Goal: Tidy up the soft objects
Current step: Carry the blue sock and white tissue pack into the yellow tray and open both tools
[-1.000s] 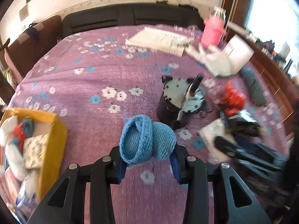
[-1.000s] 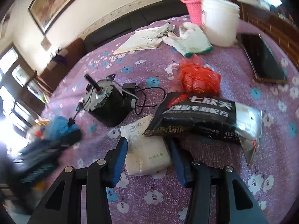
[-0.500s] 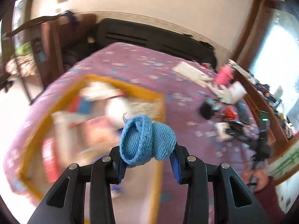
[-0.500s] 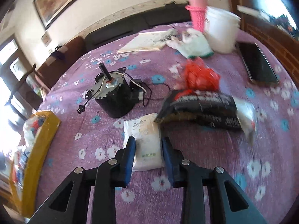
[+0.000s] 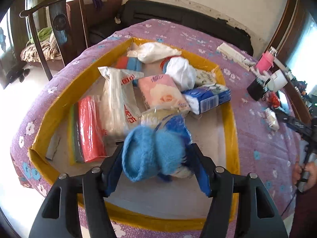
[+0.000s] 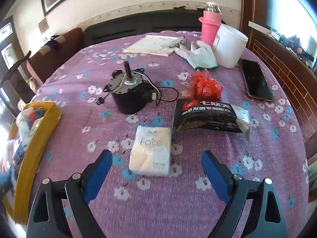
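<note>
In the left wrist view my left gripper hangs over the yellow-rimmed box. The blue knitted hat is blurred between its spread jaws and looks loose, over the box floor. The box holds several soft packs, among them a pink tissue pack and a red cloth bundle. In the right wrist view my right gripper is open, its jaws either side of a white tissue pack lying on the purple cloth.
A black motor with a cable, a black foil bag, a red plastic bag, a phone, a white glove, a white tub, a pink bottle and a booklet lie on the table. The box's edge is at left.
My left gripper carried the blue hat over the box and opened, so the hat is coming free. My right gripper closed toward the white tissue pack, then opened wide around it.
</note>
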Available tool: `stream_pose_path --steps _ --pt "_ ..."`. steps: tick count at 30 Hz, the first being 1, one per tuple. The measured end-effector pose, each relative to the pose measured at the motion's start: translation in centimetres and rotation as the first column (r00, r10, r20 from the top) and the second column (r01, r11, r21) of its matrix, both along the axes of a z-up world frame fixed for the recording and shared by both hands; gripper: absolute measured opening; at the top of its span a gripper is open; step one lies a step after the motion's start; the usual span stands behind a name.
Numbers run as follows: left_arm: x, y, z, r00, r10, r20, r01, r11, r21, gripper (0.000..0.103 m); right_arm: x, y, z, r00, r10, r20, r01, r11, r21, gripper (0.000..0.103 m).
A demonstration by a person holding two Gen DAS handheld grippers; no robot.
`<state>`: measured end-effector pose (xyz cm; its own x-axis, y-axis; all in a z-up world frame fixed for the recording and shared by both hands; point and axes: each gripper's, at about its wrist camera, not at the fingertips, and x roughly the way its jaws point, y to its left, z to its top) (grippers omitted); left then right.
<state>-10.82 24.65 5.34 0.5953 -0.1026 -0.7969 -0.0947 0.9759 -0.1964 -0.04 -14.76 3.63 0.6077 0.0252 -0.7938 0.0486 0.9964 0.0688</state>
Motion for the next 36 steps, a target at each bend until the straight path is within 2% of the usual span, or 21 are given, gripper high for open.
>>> stream_pose_path --steps 3,4,5,6,9,14,16,18,21,25,28,31,34,36 --pt "-0.9 1.1 1.3 0.999 0.027 0.033 -0.026 0.999 -0.032 0.066 1.7 1.0 -1.1 0.999 0.009 -0.048 -0.011 0.999 -0.039 0.091" --pt "-1.3 1.5 1.8 0.998 0.041 0.047 -0.039 0.998 -0.041 0.068 1.8 1.1 -1.4 0.998 0.006 -0.064 -0.008 0.999 -0.039 0.079" --pt "-1.7 2.0 2.5 0.996 0.064 0.067 -0.061 0.997 -0.050 0.072 1.9 1.2 -1.7 0.997 0.001 -0.081 -0.003 1.000 -0.028 0.053" --pt "-2.1 2.4 3.0 0.994 0.079 0.081 -0.074 0.996 -0.059 0.074 1.9 1.2 -2.1 0.995 0.001 -0.100 -0.003 1.000 -0.014 0.048" --pt "-3.3 4.1 4.4 0.985 0.125 0.122 -0.114 0.989 -0.090 0.075 0.5 1.2 -2.0 0.996 0.010 -0.083 -0.009 1.000 0.012 0.047" --pt "-3.9 5.7 4.6 0.973 0.176 0.151 -0.156 0.978 -0.137 0.076 -3.4 2.5 0.2 0.997 0.074 -0.039 -0.067 0.985 0.159 0.047" --pt "-3.8 5.9 4.1 0.973 0.179 0.142 -0.157 0.975 -0.157 0.076 -4.8 4.6 1.6 0.987 0.158 -0.006 -0.152 0.961 0.233 0.047" --pt "-3.8 5.9 3.7 0.976 0.174 0.128 -0.151 0.974 -0.171 0.076 -5.6 7.3 2.8 0.970 0.243 0.020 -0.239 0.934 0.266 0.047" --pt "-3.8 5.7 3.2 0.979 0.162 0.121 -0.140 0.976 -0.168 0.076 -6.3 13.0 4.1 0.916 0.400 0.039 -0.391 0.867 0.309 0.048" --pt "-4.4 5.6 3.4 0.978 0.160 0.133 -0.142 0.981 -0.132 0.076 -6.4 19.6 4.2 0.845 0.534 0.022 -0.513 0.798 0.316 0.048" --pt "-4.8 5.6 3.7 0.977 0.158 0.145 -0.145 0.985 -0.092 0.076 -6.7 23.6 3.9 0.809 0.588 0.009 -0.566 0.776 0.278 0.048" --pt "-4.8 5.6 3.7 0.977 0.148 0.150 -0.138 0.987 -0.078 0.077 -5.7 26.2 3.0 0.800 0.600 -0.024 -0.579 0.782 0.232 0.049" --pt "-4.8 5.6 3.6 0.979 0.139 0.148 -0.128 0.988 -0.086 0.078 -4.9 27.4 1.8 0.805 0.589 -0.073 -0.580 0.807 0.111 0.054" --pt "-4.8 5.6 3.6 0.980 0.132 0.150 -0.120 0.989 -0.087 0.081 -4.9 26.8 2.3 0.793 0.605 -0.071 -0.590 0.792 0.160 0.061"
